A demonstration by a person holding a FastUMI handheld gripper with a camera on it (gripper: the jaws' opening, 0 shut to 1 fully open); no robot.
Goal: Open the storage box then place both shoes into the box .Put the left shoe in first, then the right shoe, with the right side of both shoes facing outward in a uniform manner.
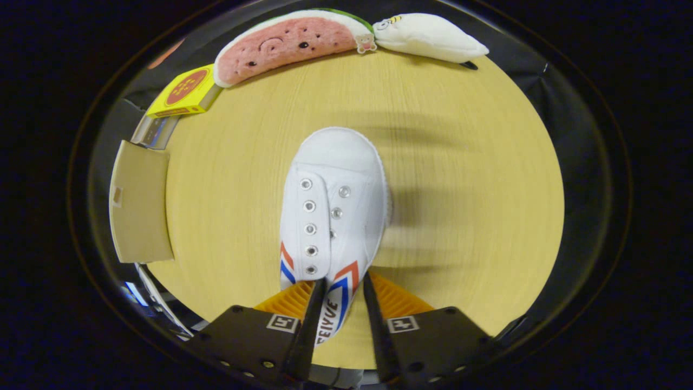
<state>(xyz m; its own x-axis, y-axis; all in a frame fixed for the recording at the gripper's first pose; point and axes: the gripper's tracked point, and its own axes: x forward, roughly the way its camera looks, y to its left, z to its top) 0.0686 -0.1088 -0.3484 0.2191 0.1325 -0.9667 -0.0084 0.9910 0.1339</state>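
A white canvas shoe (335,189) with metal eyelets and red and blue side stripes points away from me, toe toward the far side of the round wooden table (465,162). My gripper (343,280) is shut on its rear part, one dark finger (309,319) on each side wall by the stripes. The blurred shadow on the table to the shoe's right suggests it is lifted off the wood. Left of the fingers, at the table's edge, stands a tan panel (138,200) with clear plastic parts below it; I cannot tell whether it belongs to the storage box.
Along the table's far edge lie a watermelon-slice plush (287,43) and a white plush (427,35). A yellow carton (187,92) sits at the far left. Bare wood lies right of the shoe.
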